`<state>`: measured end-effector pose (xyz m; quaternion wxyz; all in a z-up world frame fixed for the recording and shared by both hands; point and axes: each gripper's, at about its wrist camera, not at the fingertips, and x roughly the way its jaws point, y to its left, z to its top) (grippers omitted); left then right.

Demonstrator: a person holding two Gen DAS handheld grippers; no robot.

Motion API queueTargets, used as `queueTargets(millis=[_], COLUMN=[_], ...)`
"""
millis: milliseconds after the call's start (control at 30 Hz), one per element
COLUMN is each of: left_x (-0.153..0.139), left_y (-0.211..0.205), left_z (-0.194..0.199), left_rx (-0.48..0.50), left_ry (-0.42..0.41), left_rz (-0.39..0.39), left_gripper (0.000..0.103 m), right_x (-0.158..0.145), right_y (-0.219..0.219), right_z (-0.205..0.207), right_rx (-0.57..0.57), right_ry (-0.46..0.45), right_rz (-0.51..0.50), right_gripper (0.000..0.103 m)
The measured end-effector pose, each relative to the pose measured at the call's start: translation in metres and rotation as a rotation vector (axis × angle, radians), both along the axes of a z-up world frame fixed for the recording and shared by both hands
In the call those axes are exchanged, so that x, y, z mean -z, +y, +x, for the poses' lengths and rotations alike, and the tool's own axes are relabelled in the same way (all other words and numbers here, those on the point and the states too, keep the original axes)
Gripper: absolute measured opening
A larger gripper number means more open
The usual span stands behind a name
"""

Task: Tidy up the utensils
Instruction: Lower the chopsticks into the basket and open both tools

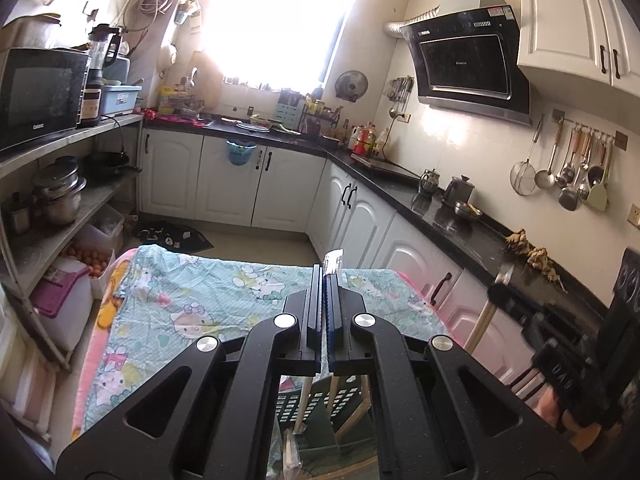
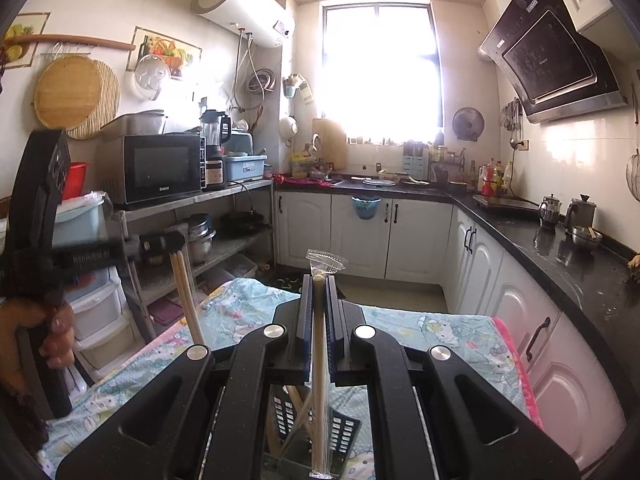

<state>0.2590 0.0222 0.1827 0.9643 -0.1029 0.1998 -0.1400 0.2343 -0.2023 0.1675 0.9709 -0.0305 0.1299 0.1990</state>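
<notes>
Both tools clamp wrapped chopsticks above a black slotted basket.

The right tool (image 2: pixel 319 280) grips a plastic-wrapped pair of chopsticks (image 2: pixel 319 380) that hangs down into the basket (image 2: pixel 344 428). The left tool (image 1: pixel 329 276) is clenched on another wrapped pair (image 1: pixel 333 264), its lower end toward the same basket. The basket sits on a counter covered by a cartoon-print cloth (image 1: pixel 192 292).

Black slotted basket (image 2: pixel 344 432) at bottom center of right wrist view mostly hidden behind gripper body. Wrapped chopsticks (image 2: pixel 320 380) cut off by bottom edge. In left wrist view, right gripper (image 1: pixel 505 276) at right edge motion-blurred; jaw state unclear there.
</notes>
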Motion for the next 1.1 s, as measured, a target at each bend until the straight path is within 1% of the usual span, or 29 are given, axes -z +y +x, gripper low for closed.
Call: queueTargets(millis=[133,267,367,533,567,667,733,767,800,833,867,900,933,1000,1033,1100], left_x=[0.01,0.022,0.031,0.041,0.043,0.046,0.046,0.046,0.045,0.045,0.045,0.044,0.043,0.041,0.04,0.037], left_y=[-0.003,-0.006,-0.009,-0.008,-0.008,-0.008,-0.008,-0.008,-0.007,-0.007,-0.006,-0.004,-0.003,0.001,0.003,0.007], left_z=[0.004,0.005,0.005,0.0,-0.001,-0.006,-0.009,-0.011,-0.015,-0.017,-0.02,-0.024,-0.028,-0.036,-0.04,-0.048], left_rx=[0.009,0.021,0.026,0.028,0.027,0.028,0.026,0.025,0.021,0.017,0.013,0.008,0.005,-0.008,-0.013,-0.031], left_ry=[0.007,0.012,0.022,0.031,0.035,0.037,0.035,0.033,0.03,0.028,0.025,0.019,0.014,0.004,0.0,-0.009], left_rz=[0.001,0.006,0.011,0.01,0.011,0.016,0.019,0.02,0.021,0.024,0.027,0.025,0.022,0.015,0.016,0.017], left_gripper=[0.0,0.0,0.0,0.0,0.0,0.0,0.002,0.008,0.017,0.021,0.03,0.034,0.036,0.047,0.05,0.064], right_x=[-0.001,0.019,0.036,0.055,0.057,0.062,0.064,0.065,0.066,0.066,0.067,0.067,0.067,0.068,0.068,0.07], right_y=[0.002,0.004,0.002,-0.005,-0.006,-0.009,-0.011,-0.011,-0.011,-0.011,-0.012,-0.013,-0.013,-0.015,-0.016,-0.02], right_z=[0.001,0.006,0.013,0.016,0.015,0.013,0.01,0.009,0.007,0.005,0.004,0.001,-0.001,-0.007,-0.01,-0.017], right_rx=[-0.006,0.004,0.025,0.039,0.04,0.049,0.049,0.049,0.05,0.052,0.051,0.05,0.05,0.056,0.058,0.059], right_ry=[-0.036,-0.054,-0.028,0.026,0.032,0.057,0.072,0.077,0.081,0.087,0.092,0.096,0.098,0.104,0.107,0.11], right_rz=[0.01,-0.018,-0.036,-0.018,-0.016,-0.005,0.0,-0.002,-0.004,-0.005,-0.002,0.0,0.0,-0.009,-0.012,-0.013], right_gripper=[0.006,0.006,0.006,0.007,0.008,0.022,0.023,0.023,0.026,0.029,0.034,0.037,0.038,0.044,0.049,0.054])
